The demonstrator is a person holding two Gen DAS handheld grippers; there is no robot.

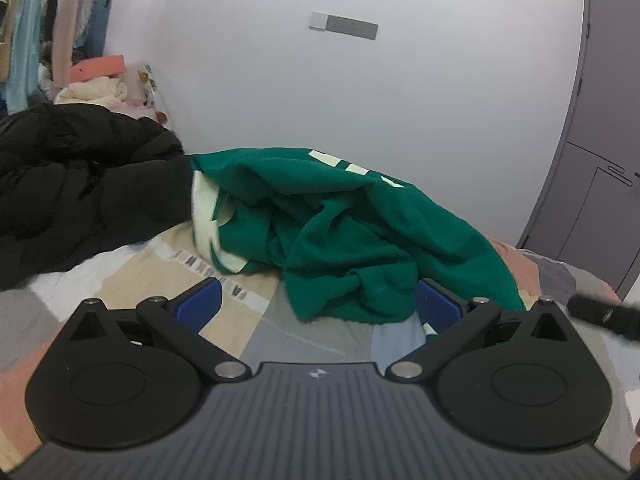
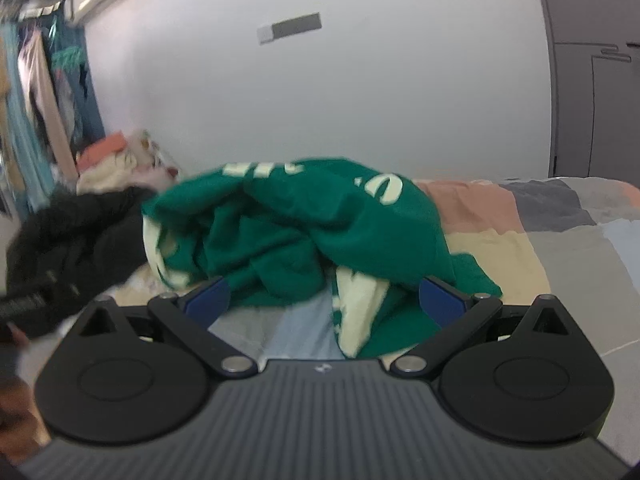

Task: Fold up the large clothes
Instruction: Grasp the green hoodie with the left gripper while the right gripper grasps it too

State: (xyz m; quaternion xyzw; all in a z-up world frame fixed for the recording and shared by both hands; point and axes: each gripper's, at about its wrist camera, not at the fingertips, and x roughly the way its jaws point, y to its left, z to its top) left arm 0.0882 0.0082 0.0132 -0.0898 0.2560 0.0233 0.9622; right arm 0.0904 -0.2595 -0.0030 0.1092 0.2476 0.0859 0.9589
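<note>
Black jacket [image 1: 72,184] cut off left; sweatshirt [image 2: 304,232] lettering blurred.

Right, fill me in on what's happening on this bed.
A person holds a tool in each hand over a crumpled green sweatshirt with cream lettering, heaped on the patchwork bedspread. The left tool and right tool are both open and hold nothing; the cloth's near edge lies between their fingers. A black puffer jacket lies beside the sweatshirt. No fold is made yet.
</note>
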